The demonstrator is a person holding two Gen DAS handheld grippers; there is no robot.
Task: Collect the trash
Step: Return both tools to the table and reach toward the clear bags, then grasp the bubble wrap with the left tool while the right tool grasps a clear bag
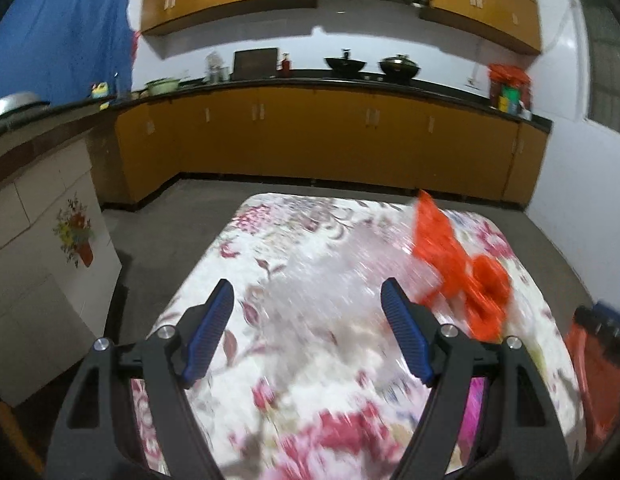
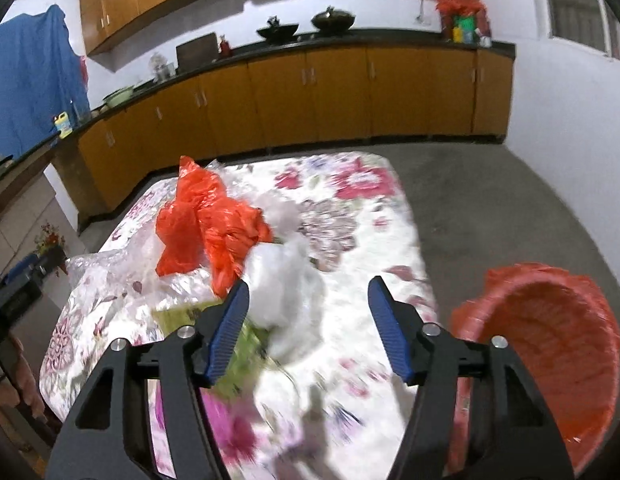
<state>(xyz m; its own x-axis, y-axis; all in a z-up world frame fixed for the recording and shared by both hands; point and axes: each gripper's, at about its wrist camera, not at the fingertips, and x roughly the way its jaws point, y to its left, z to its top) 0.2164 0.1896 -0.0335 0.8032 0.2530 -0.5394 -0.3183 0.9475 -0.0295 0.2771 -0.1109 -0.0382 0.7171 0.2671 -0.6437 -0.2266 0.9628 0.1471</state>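
Observation:
A table with a floral cloth (image 1: 294, 236) (image 2: 349, 216) holds the trash. An orange plastic bag (image 2: 214, 220) lies crumpled at the left middle of the table; it also shows in the left wrist view (image 1: 457, 264). White crumpled tissue (image 2: 286, 284), clear plastic film (image 2: 118, 276) and a green wrapper (image 2: 246, 344) lie around it. A red basket lined with an orange bag (image 2: 549, 344) stands off the table's right edge. My left gripper (image 1: 308, 332) is open and empty above the cloth. My right gripper (image 2: 308, 328) is open, the tissue just beyond its left finger.
Orange kitchen cabinets with a black counter (image 1: 310, 80) run along the far wall, with woks and a red bag on top. Grey floor (image 2: 489, 200) surrounds the table. A white tiled counter with a flower sticker (image 1: 74, 232) stands to the left.

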